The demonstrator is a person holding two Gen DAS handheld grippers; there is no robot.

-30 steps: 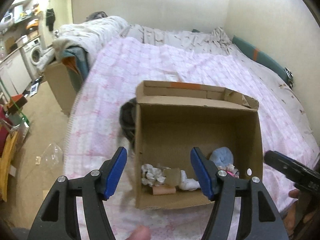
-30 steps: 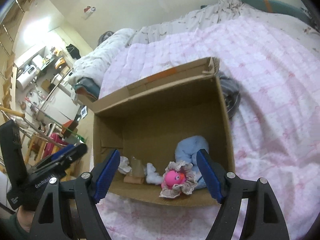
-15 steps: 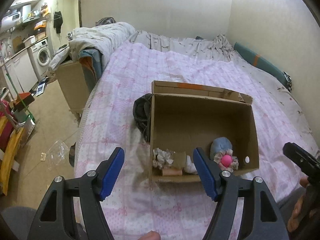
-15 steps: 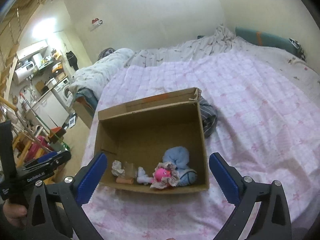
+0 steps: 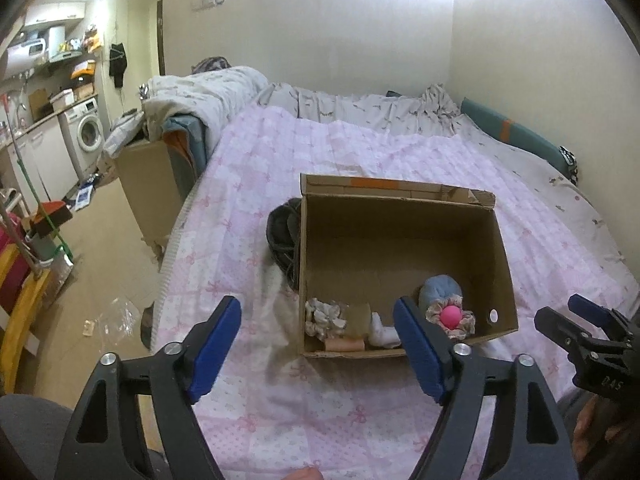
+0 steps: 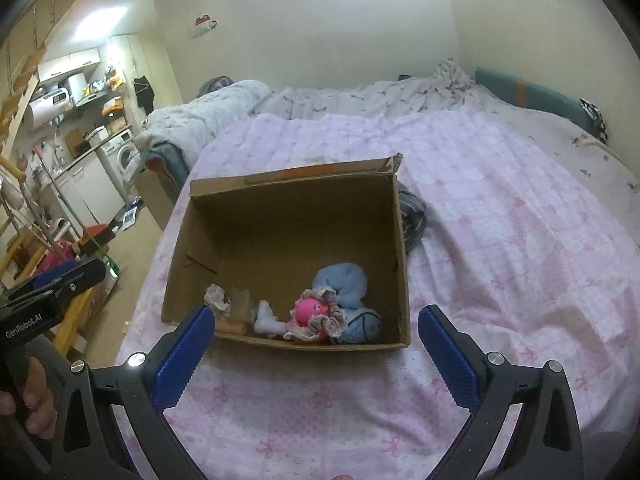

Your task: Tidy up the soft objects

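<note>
An open cardboard box (image 5: 404,196) (image 6: 288,178) stands on the pink quilted bed (image 5: 260,392) (image 6: 500,240). Along its near wall lie a pink-faced frilly toy (image 5: 451,317) (image 6: 310,312), a light blue soft bundle (image 5: 440,288) (image 6: 342,280), a white soft piece (image 5: 384,332) (image 6: 266,318) and a cream ruffled piece (image 5: 324,316) (image 6: 218,298). My left gripper (image 5: 318,350) hangs in front of the box, its jaws opening with nothing between them. My right gripper (image 6: 316,354) is wide open and empty, just short of the box's near wall.
A dark garment (image 5: 284,236) (image 6: 412,216) lies against the box's far side. A grey duvet (image 5: 200,96) is heaped at the bed's head, above another cardboard box (image 5: 148,184). The floor on the left holds a washing machine (image 5: 88,136) and clutter. A teal cushion (image 5: 516,136) lines the right wall.
Both grippers have drawn back from the box, which looks smaller and farther now. Both sets of jaws have spread wider. The pink toy lies in the box, clear of the right gripper's fingers.
</note>
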